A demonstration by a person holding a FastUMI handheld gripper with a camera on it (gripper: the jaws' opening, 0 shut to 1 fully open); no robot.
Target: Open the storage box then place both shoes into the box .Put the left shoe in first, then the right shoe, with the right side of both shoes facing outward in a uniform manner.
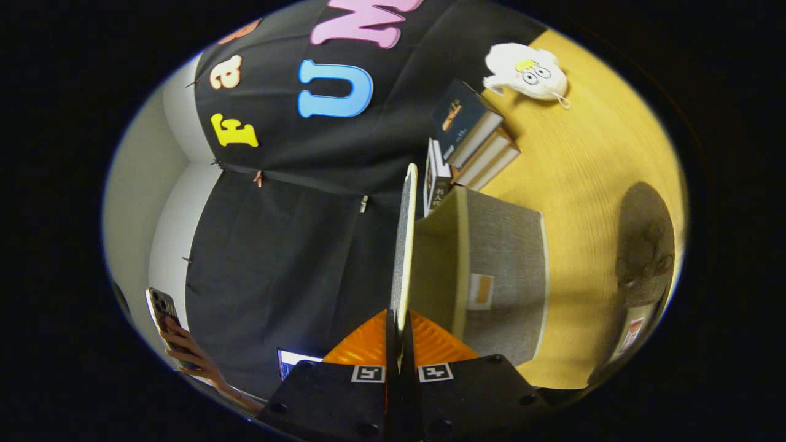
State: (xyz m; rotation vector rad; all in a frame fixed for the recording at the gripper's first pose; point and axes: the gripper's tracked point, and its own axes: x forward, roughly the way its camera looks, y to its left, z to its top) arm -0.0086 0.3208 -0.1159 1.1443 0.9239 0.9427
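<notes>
- Two fingers of the gripper (400,334) are pressed together on the thin edge of the box lid (404,245); lid is pinched between them, no gap visible.
- Lid is seen edge-on, long axis running straight ahead from the fingertips, away along the finger line.
- Storage box (491,270), grey fabric with pale trim, sits just beside the lid, on the side toward the wooden table (583,184); its open mouth faces the lid, so the lid looks swung clear of the opening.
- Judgement: opening step is in hand, about done; next move turns on swinging the lid further away from the box or letting go.
- Beyond the box: stack of books (473,141), touching or nearly touching the box's far end.
- Further beyond the books: white plush toy (528,72) on the table.
- Shoe (645,245), dark and blurry, lies well apart from the box across the table.
- Opposite side of the lid from the box: a person's hand (193,356) holding a phone (163,313).
</notes>
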